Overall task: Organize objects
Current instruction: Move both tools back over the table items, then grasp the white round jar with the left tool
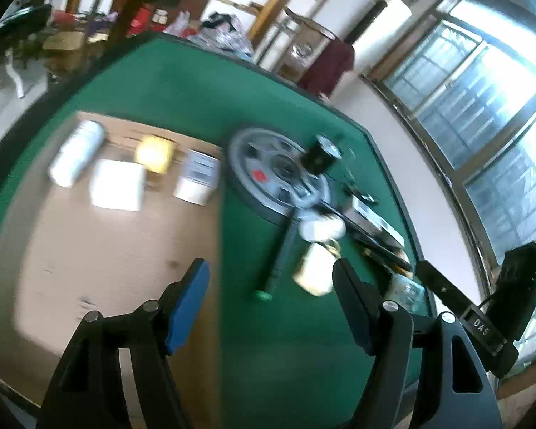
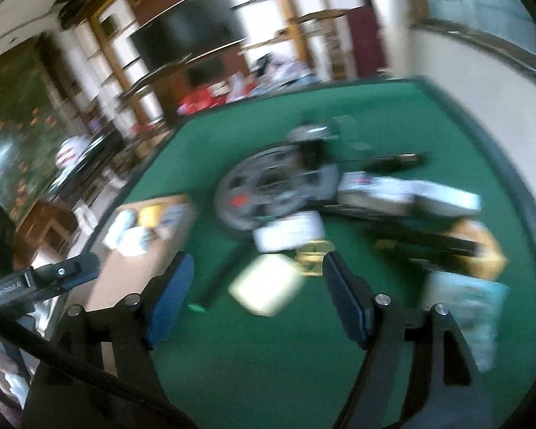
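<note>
I hold both my left gripper (image 1: 269, 307) and right gripper (image 2: 255, 302) with jaws wide and empty above the green counter (image 1: 182, 96). The pale box (image 2: 266, 284), seemingly cream-coloured, lies just ahead beside the cluttered pile (image 2: 339, 193); a hurried, blurred approach could knock neighbours.

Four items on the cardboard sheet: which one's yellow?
The small box in the back row, between the white bottle and the labelled white box. The rest are white.
</note>
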The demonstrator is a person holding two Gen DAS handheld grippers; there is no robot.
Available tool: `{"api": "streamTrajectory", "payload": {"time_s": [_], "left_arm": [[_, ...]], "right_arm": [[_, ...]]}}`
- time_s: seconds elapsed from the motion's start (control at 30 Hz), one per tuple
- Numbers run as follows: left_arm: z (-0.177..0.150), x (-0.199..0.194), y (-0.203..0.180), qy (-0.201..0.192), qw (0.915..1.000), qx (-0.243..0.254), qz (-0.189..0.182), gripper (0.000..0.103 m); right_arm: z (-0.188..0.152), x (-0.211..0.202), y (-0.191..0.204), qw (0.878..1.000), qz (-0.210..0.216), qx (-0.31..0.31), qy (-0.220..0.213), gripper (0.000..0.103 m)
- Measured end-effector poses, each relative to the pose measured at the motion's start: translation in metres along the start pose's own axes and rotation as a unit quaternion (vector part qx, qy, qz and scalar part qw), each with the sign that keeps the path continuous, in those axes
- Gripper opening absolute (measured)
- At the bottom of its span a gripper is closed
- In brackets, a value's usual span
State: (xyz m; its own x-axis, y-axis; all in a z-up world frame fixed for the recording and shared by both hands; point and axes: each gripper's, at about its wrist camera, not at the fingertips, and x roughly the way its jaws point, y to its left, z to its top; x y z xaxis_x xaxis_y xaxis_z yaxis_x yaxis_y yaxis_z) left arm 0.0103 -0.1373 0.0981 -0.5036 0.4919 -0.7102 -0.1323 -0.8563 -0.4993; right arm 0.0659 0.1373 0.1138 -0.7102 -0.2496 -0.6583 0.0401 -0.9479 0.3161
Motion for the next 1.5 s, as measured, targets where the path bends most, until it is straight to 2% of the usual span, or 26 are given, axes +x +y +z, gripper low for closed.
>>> {"api": "streamTrajectory", "payload": {"time_s": [0.1, 0.23, 0.47, 0.53, 0.73, 0.9, 1.07, 1.17, 1.27, 1.37, 1.4, 1.5], "left_arm": [[-0.006, 0.014, -0.034, 0.016, 0.9996, 0.023, -0.009, 0.065], [-0.018, 0.031, -0.065, 0.017, 0.998, 0.059, 0.017, 0.065], [-0.025, 0.065, -0.083, 0.023, 0.9911, 0.116, 0.061, 0.065], [-0.023, 0.079, -0.09, 0.017, 0.9869, 0.146, 0.068, 0.065], [-0.013, 0.129, -0.115, 0.032, 0.9676, 0.227, 0.106, 0.065], [-0.005, 0.157, -0.127, 0.045, 0.958, 0.261, 0.11, 0.065], [0.005, 0.172, -0.127, 0.057, 0.9505, 0.288, 0.1, 0.064], [0.009, 0.179, -0.127, 0.072, 0.9454, 0.302, 0.098, 0.058], [0.007, 0.191, -0.128, 0.087, 0.9336, 0.328, 0.114, 0.055], [0.002, 0.201, -0.128, 0.103, 0.9255, 0.344, 0.119, 0.04], [0.001, 0.202, -0.128, 0.105, 0.9242, 0.347, 0.121, 0.032], [-0.001, 0.198, -0.128, 0.098, 0.9286, 0.34, 0.112, 0.03]], "right_arm": [[0.0, -0.024, -0.04, 0.999, -0.014, 0.032, -0.013, 0.075], [-0.005, -0.041, -0.077, 0.997, -0.022, 0.067, -0.031, 0.079], [-0.018, -0.035, -0.135, 0.99, -0.009, 0.135, -0.039, 0.079], [-0.019, -0.029, -0.147, 0.988, -0.01, 0.15, -0.039, 0.079], [-0.006, -0.008, -0.179, 0.98, -0.005, 0.193, -0.056, 0.079], [0.009, -0.001, -0.188, 0.977, -0.013, 0.2, -0.08, 0.079], [0.004, -0.002, -0.187, 0.977, -0.038, 0.194, -0.074, 0.079], [0.004, -0.002, -0.189, 0.978, -0.044, 0.192, -0.071, 0.079], [0.004, 0.004, -0.191, 0.978, -0.044, 0.196, -0.056, 0.079], [0.003, 0.004, -0.194, 0.978, -0.045, 0.198, -0.055, 0.079], [0.004, 0.004, -0.195, 0.977, -0.047, 0.198, -0.056, 0.079], [0.004, 0.004, -0.195, 0.977, -0.054, 0.197, -0.059, 0.079]]}}
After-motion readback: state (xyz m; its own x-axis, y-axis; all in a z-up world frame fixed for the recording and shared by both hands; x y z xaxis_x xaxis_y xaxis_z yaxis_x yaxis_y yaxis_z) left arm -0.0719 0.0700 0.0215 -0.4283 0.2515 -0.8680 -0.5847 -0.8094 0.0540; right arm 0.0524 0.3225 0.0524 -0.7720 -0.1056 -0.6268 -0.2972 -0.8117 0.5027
